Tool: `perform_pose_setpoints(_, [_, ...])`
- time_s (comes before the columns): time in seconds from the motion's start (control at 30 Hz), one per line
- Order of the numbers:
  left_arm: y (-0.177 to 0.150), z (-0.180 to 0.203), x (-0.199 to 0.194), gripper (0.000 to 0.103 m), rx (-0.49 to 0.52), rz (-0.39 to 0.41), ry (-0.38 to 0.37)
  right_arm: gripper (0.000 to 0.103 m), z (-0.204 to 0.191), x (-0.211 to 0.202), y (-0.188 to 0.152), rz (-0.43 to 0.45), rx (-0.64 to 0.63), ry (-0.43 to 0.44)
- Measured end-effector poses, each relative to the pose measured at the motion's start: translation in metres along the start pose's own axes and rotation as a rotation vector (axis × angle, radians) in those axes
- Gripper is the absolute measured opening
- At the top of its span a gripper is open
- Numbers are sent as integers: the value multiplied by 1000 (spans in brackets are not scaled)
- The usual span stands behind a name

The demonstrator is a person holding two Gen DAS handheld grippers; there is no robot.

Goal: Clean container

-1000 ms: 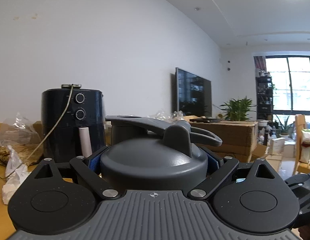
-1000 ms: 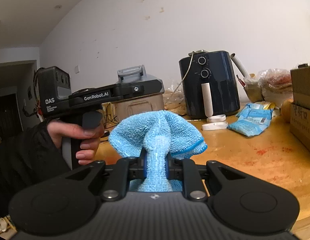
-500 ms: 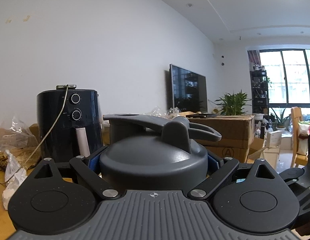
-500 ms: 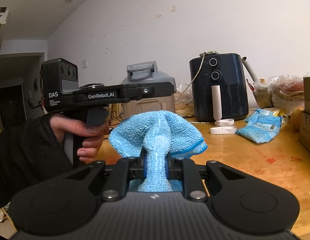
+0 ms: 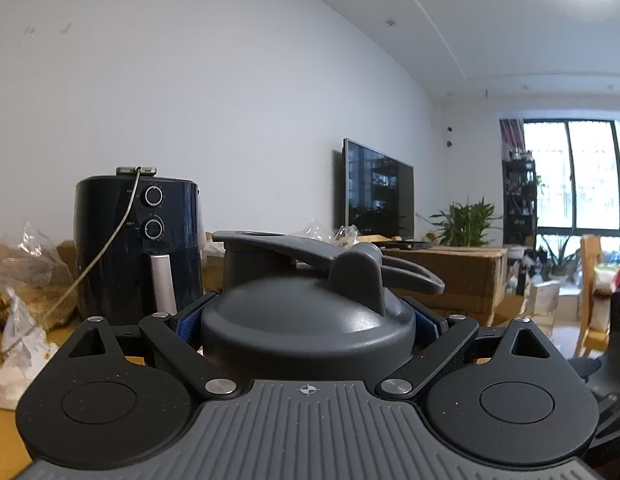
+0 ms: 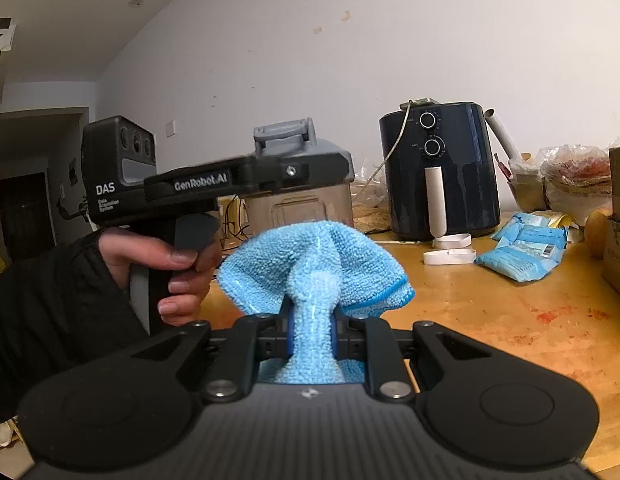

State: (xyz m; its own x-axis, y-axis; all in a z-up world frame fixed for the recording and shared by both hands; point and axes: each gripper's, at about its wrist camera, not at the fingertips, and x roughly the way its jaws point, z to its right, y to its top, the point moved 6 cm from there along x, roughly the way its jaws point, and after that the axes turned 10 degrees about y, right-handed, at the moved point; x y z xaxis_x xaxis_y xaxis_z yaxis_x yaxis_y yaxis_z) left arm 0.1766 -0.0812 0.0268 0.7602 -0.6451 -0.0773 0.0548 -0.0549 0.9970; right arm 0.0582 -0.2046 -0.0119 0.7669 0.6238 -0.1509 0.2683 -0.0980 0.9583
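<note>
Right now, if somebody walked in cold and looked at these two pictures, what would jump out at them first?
Probably the bright blue cloth pinched in the right gripper, bunched up over the wooden table. Next, the dark grey lid filling the left wrist view, clamped between the left gripper's jaws. Behind both stands a black air fryer against the wall.

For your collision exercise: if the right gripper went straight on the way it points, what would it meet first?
Likely the lidded container behind the blue cloth that the right gripper holds, though depth is unclear.

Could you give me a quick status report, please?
Left gripper shut on grey container lid. Right gripper shut on blue cloth. No contact between them; nothing blocking.
</note>
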Motion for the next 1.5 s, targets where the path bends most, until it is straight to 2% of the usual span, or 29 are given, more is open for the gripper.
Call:
perform_pose_setpoints(0.27, [4,-3,3,96,-29,-11,3,13,0,0,0,-1,1,2])
perform_pose_setpoints(1.13, [2,0,4,95,-3,-33,21,12,4,26,15,14,-36,4])
perform_pose_setpoints(1.5, [4,-1,5,95,-3,-42,21,10,0,36,20,-20,-67,-3])
